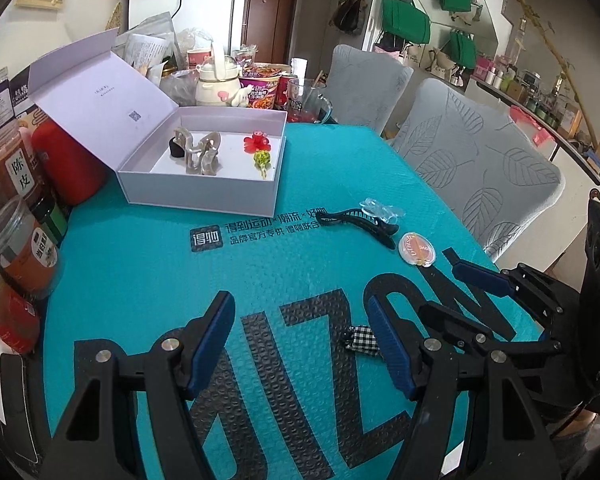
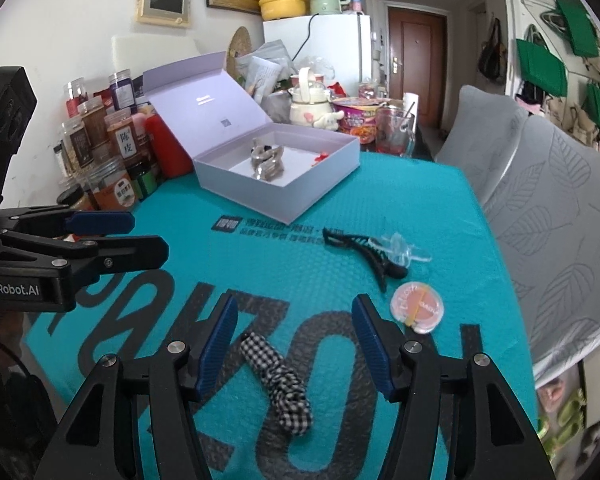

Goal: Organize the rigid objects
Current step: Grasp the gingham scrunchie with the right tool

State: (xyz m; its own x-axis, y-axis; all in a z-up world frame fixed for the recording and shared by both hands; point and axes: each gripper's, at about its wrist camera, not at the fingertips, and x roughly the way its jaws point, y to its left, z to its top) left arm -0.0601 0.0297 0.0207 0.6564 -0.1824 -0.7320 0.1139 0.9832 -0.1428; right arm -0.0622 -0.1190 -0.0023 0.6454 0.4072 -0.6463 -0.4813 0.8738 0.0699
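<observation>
The right gripper (image 2: 294, 344) hangs with its jaws apart around the black-and-white checked fabric hair tie (image 2: 278, 386), pads clear of it. The left gripper (image 1: 302, 340) is released and empty, beside the tie. Beyond the tie on the teal bubble mailer (image 2: 228, 264) lie a round pink compact (image 2: 417, 306), a long black hair clip (image 2: 364, 250), then the open lavender cardboard box (image 2: 300, 196).

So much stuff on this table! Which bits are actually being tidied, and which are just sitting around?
Part of the job:
- open lilac box, already holding hair clips
- black-and-white checked fabric hair tie
- long black hair clip
- clear plastic clip
- round pink compact

Just lying about:
- spice jars
- cream teapot
- instant noodle cup
- glass mug
</observation>
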